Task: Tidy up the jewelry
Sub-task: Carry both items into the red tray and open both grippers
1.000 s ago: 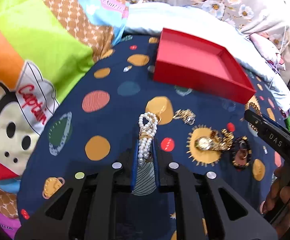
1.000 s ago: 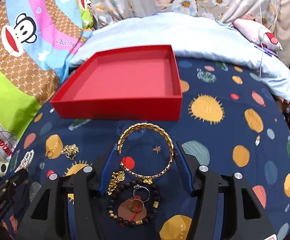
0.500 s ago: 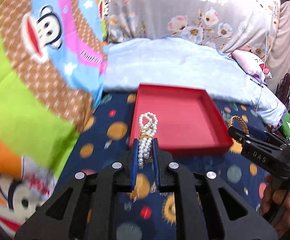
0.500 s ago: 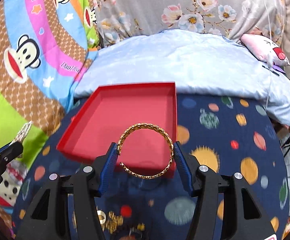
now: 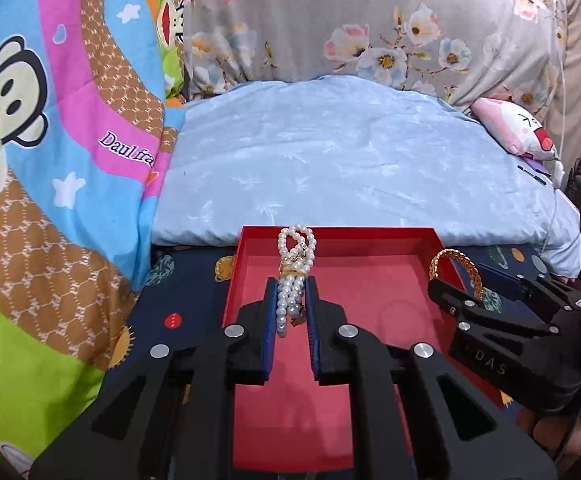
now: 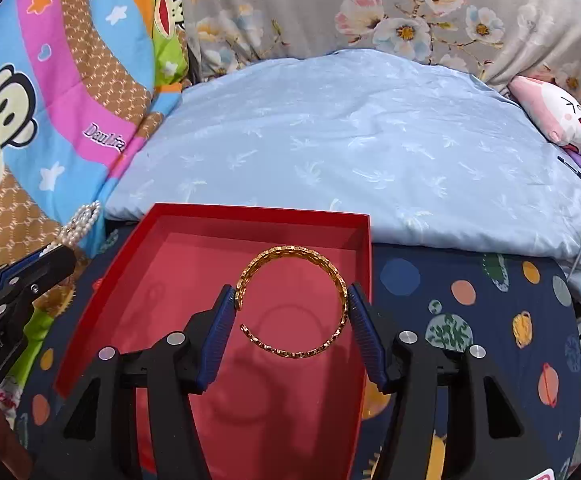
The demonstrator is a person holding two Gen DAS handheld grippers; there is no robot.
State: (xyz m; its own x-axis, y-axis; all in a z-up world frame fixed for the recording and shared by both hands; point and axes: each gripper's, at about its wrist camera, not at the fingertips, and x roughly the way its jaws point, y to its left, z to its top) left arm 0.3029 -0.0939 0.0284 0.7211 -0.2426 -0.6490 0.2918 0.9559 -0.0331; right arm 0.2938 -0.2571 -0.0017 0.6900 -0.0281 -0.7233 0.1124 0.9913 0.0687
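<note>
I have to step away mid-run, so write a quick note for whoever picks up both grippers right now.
Left gripper: shut on the pearl bracelet, held over the red tray.
Right gripper: shut on the gold bangle, also over the tray.
Done: both pieces lifted and carried to the tray.
Left: release both into the tray, which looks empty so far. No other jewelry is in view now.

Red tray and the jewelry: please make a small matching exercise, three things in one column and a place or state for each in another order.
Things:
1. pearl bracelet
2. gold bangle
3. red tray

States:
A. lies on the dark blue planet-print cloth, nothing in it
B. clamped in the left gripper
C. held across its width by the right gripper

Pairs: 1-B, 2-C, 3-A
</note>
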